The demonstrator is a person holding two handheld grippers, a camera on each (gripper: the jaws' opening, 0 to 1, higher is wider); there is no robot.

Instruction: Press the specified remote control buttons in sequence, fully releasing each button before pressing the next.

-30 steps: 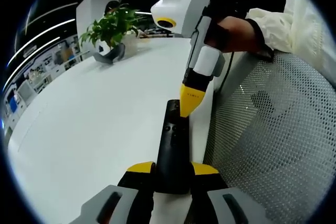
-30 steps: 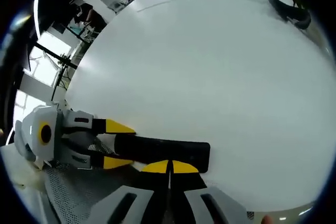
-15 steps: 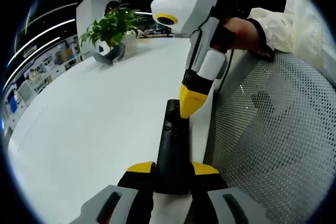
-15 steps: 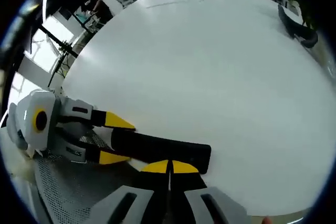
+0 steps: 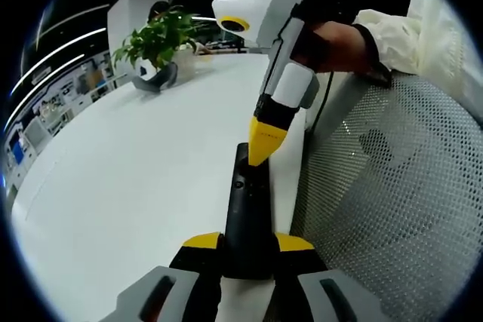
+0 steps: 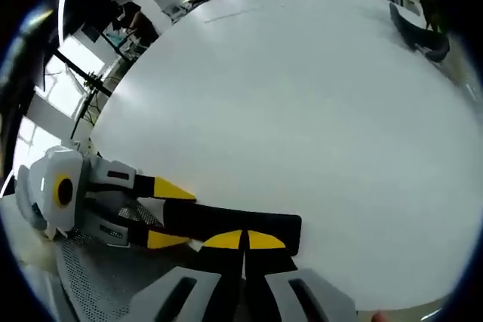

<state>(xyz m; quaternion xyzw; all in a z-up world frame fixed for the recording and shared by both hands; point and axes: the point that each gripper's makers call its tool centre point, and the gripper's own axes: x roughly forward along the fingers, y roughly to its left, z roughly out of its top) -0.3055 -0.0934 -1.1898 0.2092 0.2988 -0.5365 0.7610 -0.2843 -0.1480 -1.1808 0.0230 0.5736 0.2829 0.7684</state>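
While my left gripper (image 5: 248, 245) clamps the near end of the one black remote (image 5: 246, 205) at the white table's (image 5: 136, 179) edge, my left gripper view alone gives me the potted plant (image 5: 156, 39) and the mesh chair back (image 5: 392, 186) just beside the remote. My right gripper (image 6: 243, 240), jaws pressed together (yellow tips meeting), sits at the remote's far end, though I cannot tell whether it touches. Beyond the remote, my right gripper view shows broad bare tabletop stretching to a dark curved object (image 6: 416, 32).
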